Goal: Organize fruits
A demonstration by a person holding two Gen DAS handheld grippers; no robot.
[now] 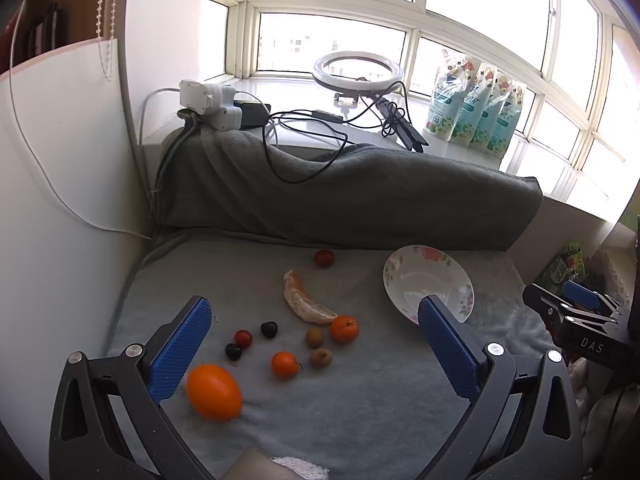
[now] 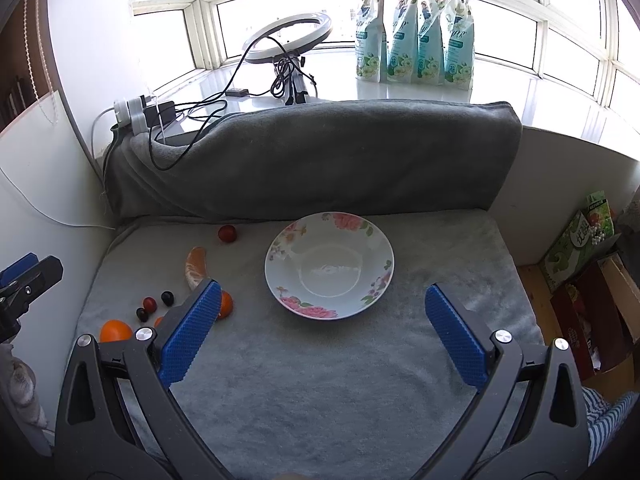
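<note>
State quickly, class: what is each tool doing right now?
Left tool: open, holding nothing.
Right tool: open, holding nothing.

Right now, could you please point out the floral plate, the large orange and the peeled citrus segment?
Floral plate (image 2: 374,240): right wrist view, bare rim.
Large orange (image 1: 214,392): left wrist view, centre.
Peeled citrus segment (image 1: 302,304): left wrist view, middle.

My left gripper (image 1: 316,340) has two black plastic arms with triangular cut-outs, each ending in a blue finger pad (image 1: 182,350) with a fine ribbed texture, and round silver screws (image 1: 134,350) sit at the pivots. My right gripper (image 2: 324,328) is built the same way: black frame, blue textured pads (image 2: 192,332), silver screws (image 2: 502,337). Seen from the left camera, its black side carries white letters "DAS" (image 1: 591,346). At my lower right I see a blue-and-white striped sleeve (image 2: 608,420).
</note>
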